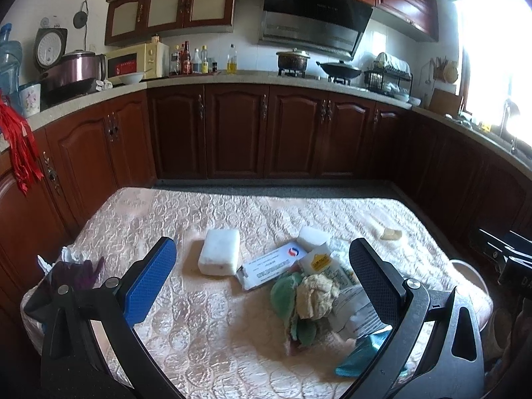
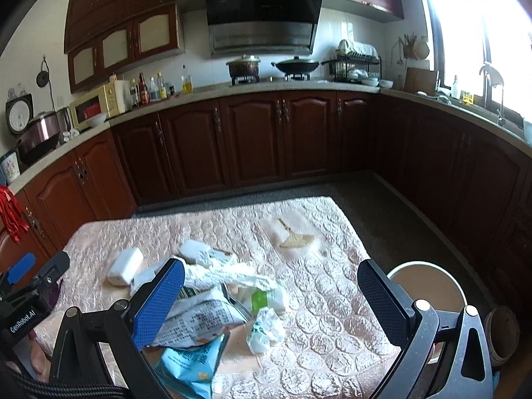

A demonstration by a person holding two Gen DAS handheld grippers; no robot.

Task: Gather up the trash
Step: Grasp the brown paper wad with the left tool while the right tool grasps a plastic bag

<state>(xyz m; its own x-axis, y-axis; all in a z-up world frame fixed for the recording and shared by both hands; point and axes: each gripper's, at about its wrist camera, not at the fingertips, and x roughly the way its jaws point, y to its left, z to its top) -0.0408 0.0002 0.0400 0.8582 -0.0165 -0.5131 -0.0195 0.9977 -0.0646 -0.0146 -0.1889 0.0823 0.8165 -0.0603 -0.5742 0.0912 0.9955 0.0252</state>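
- The left gripper [image 1: 262,272] hangs over a table with a pale bumpy cloth [image 1: 212,342]. Its two fingers are spread wide and hold nothing.
- The right gripper [image 2: 271,294] hangs over the same table. Its fingers are wide apart too, with nothing between them.
- The trash sits in a loose pile in the middle of the table, between the fingers in both views.
- A white block [image 1: 219,256] lies flat at the left of the pile. Its long side runs from near to far.
- A flat white card with a red and blue mark [image 1: 271,266] lies next to the block. Its long side slants up to the right.
- A crumpled cream paper ball [image 1: 316,296] sits on something green [image 1: 282,291].
- A printed bag [image 2: 199,319] lies on its side, with its long side running left to right. It touches the blue finger [image 2: 158,302] of the right gripper.
- A light blue wrapper [image 2: 191,362] lies at the near edge, below the printed bag.
- A small white and green scrunched wrapper [image 2: 264,331] lies just right of the bag.
- A round white bin [image 2: 429,287] stands beside the table on the right.
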